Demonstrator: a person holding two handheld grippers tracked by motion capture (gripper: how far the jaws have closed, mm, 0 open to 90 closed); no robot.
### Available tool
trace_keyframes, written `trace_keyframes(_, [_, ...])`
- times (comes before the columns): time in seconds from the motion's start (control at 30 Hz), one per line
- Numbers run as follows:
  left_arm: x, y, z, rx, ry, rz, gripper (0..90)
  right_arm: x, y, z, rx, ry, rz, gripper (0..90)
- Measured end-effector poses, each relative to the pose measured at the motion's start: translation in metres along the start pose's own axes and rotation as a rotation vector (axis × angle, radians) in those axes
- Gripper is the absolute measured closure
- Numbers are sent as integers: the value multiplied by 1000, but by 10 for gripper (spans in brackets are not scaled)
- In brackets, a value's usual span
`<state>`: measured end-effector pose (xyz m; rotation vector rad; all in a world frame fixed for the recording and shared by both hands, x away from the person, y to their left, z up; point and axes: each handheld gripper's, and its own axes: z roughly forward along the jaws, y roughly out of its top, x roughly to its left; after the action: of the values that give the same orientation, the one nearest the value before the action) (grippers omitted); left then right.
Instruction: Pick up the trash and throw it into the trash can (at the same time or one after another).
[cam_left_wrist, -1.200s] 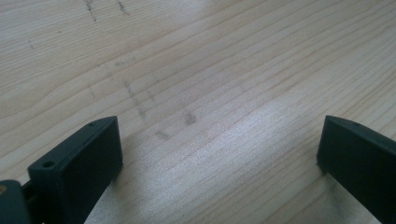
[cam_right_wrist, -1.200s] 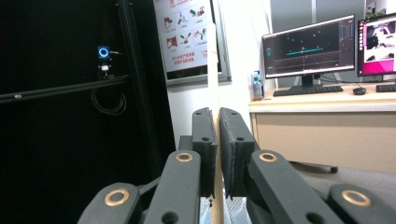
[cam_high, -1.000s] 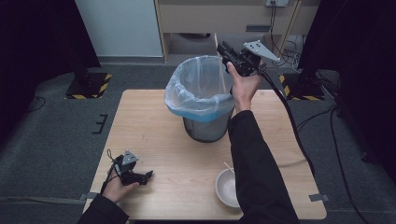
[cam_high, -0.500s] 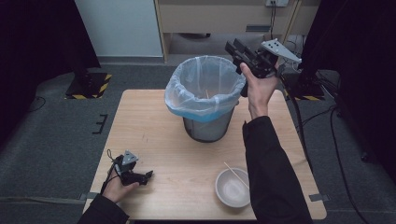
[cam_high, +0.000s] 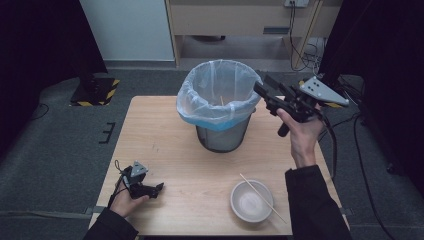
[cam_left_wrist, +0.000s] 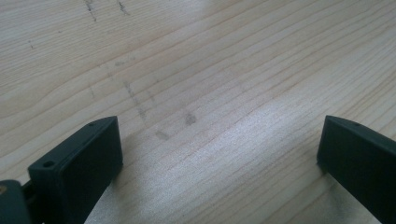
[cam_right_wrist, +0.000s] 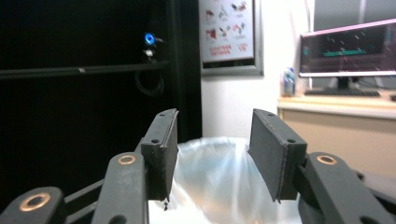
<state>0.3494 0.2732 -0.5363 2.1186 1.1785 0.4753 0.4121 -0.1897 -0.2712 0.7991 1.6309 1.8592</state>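
High view: the right gripper hangs empty beside the bin; a chopstick, light, stiff and slippery, lies across the bowl, best pinched mid-length. Left gripper view: jaws wide apart, holding nothing, on the table. Right gripper view: jaws half apart, empty.

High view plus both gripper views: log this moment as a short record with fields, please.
surface: wooden table
bin: mesh waste bin with plastic liner, a thin stick inside
bowl: white bowl, one chopstick across it
right gripper: right gripper raised beside the bin rim, jaws apart, nothing between them
left gripper: left gripper low on the table, jaws wide apart, nothing between them
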Motion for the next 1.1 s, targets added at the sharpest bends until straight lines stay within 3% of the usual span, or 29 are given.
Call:
trace_keyframes(0.17, [0,0,0,0,1,-1,0,-6,-26,-39,13,-32,58,473])
trace_keyframes(0.27, [0,0,0,-1,1,-2,0,-8,-41,-61,51,-46,81,429])
trace_keyframes(0.3, [0,0,0,-1,1,-2,0,-8,-41,-61,51,-46,81,429])
trace_keyframes(0.33, [0,0,0,-1,1,-2,0,-9,-51,-75,87,-80,95,402])
trace_keyframes(0.43, [0,0,0,-1,1,-2,0,-10,-66,-92,131,-136,117,379])
trace_keyframes(0.6, [0,0,0,-1,1,-2,0,-12,-91,-104,228,-116,171,364])
trace_keyframes(0.7, [0,0,0,-1,1,-2,0,-11,-109,-110,259,-95,199,321])
trace_keyframes(0.83, [0,0,0,-1,2,-2,0,-10,-128,-118,360,-91,193,274])
trace_keyframes(0.97, [0,0,0,-1,2,-2,0,-11,-143,-127,434,-128,220,234])
trace_keyframes(1.1, [-1,0,0,0,2,-2,0,-18,-157,-137,429,-160,284,231])
